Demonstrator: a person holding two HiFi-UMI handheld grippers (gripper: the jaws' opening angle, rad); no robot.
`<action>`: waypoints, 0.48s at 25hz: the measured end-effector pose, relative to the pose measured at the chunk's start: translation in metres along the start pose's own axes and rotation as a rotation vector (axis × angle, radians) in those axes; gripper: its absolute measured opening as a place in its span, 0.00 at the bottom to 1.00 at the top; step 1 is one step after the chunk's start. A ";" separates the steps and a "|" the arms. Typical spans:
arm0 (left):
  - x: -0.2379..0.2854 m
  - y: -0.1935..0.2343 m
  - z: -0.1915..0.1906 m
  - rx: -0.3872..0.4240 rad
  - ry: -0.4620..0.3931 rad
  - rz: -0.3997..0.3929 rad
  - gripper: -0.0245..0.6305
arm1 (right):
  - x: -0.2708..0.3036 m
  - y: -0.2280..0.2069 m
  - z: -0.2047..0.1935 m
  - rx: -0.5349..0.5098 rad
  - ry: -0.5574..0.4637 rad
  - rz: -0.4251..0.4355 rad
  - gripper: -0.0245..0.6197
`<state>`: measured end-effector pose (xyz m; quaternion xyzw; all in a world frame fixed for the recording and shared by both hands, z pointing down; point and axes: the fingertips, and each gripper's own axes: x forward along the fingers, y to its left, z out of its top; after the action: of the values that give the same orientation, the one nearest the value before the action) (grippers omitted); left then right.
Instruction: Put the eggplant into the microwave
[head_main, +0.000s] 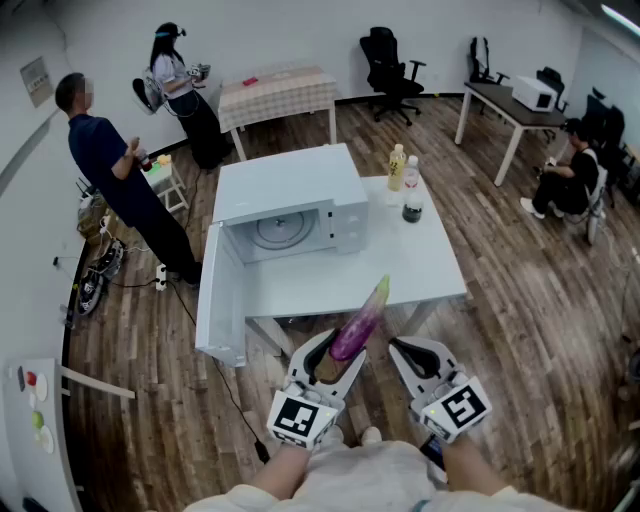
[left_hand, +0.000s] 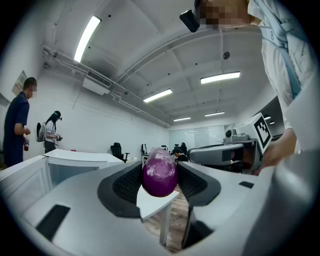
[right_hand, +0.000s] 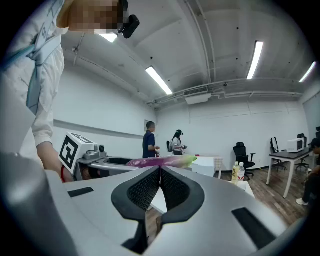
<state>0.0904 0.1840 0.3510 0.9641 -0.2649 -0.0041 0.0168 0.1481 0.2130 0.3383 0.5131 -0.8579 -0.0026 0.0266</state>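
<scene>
My left gripper (head_main: 335, 358) is shut on the thick end of a purple eggplant (head_main: 360, 318), whose green tip points up and away towards the table. In the left gripper view the eggplant (left_hand: 160, 175) sits squeezed between the two dark pads. The white microwave (head_main: 300, 190) stands on the white table (head_main: 410, 270), with its door (head_main: 220, 300) swung wide to the left and the turntable (head_main: 278, 232) showing inside. Level beside the left one is my right gripper (head_main: 403, 350), and it holds nothing. Its pads meet in the right gripper view (right_hand: 160, 177), where the eggplant (right_hand: 160, 161) shows beyond them.
Two bottles (head_main: 397, 168) (head_main: 412, 197) stand on the table right of the microwave. Two people (head_main: 120, 180) stand at the back left, and one sits at the right (head_main: 572, 170). A checked table (head_main: 278, 92), office chairs (head_main: 392, 62) and a desk (head_main: 510, 105) line the far wall.
</scene>
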 end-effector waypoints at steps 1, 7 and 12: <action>-0.001 -0.001 -0.001 0.001 0.001 0.001 0.37 | -0.001 0.000 0.000 0.000 -0.007 -0.002 0.09; -0.005 -0.006 0.000 0.004 -0.004 0.011 0.37 | -0.008 0.002 0.001 0.001 -0.019 -0.003 0.09; -0.005 -0.010 0.001 0.011 -0.004 0.009 0.37 | -0.010 0.001 0.002 -0.002 -0.021 -0.007 0.09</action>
<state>0.0915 0.1948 0.3497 0.9629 -0.2695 -0.0043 0.0108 0.1516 0.2224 0.3357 0.5161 -0.8563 -0.0091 0.0182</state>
